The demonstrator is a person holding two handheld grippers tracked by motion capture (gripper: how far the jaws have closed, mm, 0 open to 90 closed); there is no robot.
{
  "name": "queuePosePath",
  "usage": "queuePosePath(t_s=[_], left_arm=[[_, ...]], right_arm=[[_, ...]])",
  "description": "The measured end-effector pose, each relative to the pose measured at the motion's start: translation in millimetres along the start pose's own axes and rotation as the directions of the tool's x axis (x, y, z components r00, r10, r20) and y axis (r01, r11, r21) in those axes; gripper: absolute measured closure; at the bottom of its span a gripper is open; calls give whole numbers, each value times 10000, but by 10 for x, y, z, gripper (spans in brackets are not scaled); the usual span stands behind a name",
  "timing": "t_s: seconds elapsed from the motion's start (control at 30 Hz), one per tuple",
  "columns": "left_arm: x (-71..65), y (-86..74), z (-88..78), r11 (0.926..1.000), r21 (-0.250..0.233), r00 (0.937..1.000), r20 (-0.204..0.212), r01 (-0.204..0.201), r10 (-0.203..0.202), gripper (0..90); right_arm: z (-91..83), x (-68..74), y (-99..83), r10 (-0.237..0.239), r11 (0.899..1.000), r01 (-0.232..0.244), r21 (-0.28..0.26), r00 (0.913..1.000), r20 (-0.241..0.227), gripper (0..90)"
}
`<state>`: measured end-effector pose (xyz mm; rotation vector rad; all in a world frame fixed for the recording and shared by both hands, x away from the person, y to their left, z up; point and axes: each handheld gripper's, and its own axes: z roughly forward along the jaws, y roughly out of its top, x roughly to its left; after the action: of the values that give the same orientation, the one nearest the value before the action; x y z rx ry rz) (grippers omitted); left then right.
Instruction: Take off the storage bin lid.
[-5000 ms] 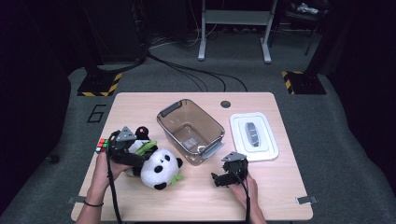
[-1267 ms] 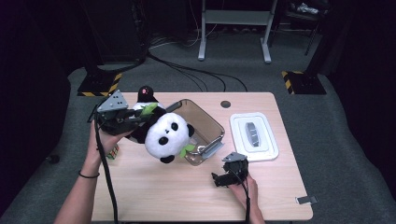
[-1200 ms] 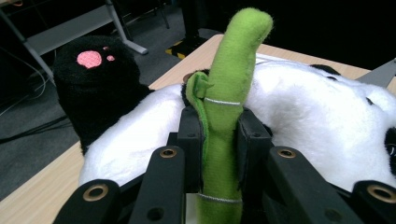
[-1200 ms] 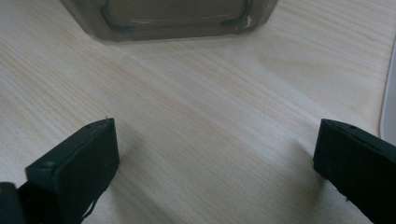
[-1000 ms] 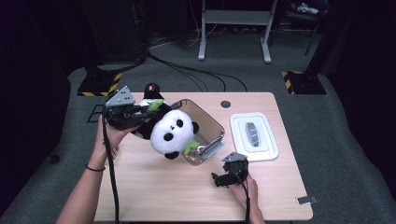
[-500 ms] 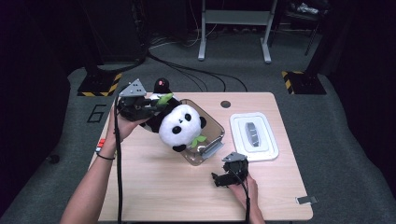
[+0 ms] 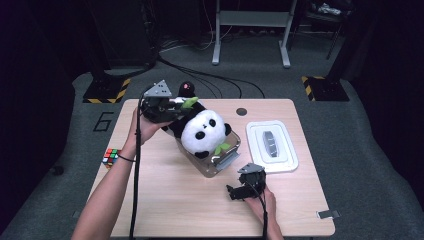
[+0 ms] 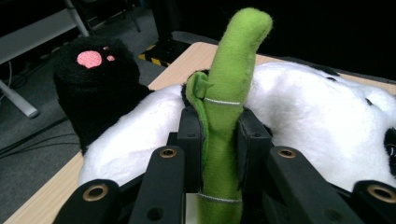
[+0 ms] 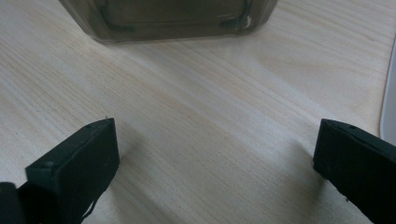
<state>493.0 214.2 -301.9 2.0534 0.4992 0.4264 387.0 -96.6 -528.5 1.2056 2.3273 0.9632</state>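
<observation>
The left gripper [image 7: 172,107] has its fingers clenched on the green bamboo stalk [image 8: 224,116] of the plush panda [image 7: 202,132], which hangs head-down over the clear bin [image 7: 227,160]. The bin lies straight below the panda and beyond the right gripper [image 7: 240,190], whose released fingers rest apart on the bench [image 7: 165,200].

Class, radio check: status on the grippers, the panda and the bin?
Left gripper shut on panda's green stalk, panda over bin. Right gripper open, empty, on table. Nothing in the way.

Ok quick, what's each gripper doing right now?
Left gripper: shut on the green bamboo stalk of the panda plush.
Right gripper: open, holding nothing.
</observation>
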Motion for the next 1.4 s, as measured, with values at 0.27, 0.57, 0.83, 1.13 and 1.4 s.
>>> queuePosePath(t_s=[0.27, 0.57, 0.83, 1.13, 1.4], left_arm=[[31, 22, 196, 9998, 153, 9994, 337, 99, -104, 753], [97, -29, 397, 9980, 503, 9969, 674, 380, -414, 752], [170, -139, 594, 9927, 1053, 9921, 1035, 596, -706, 751], [175, -171, 623, 9893, 1193, 9876, 1223, 835, -981, 749], [209, -274, 768, 9756, 1741, 9818, 1104, 1340, -1546, 744]], right_arm=[[-1, 1, 0, 5, 10000, -5, 1, 10000, -28, 0], [-2, 2, 0, 11, 10000, -11, 5, 10000, -28, 0], [-2, 1, -1, 5, 10000, -5, 3, 10000, 6, 0], [-3, 0, -1, -3, 10000, 3, 11, 10000, 0, 0], [-4, 5, -3, 55, 10000, -55, 17, 10000, 18, 0]])
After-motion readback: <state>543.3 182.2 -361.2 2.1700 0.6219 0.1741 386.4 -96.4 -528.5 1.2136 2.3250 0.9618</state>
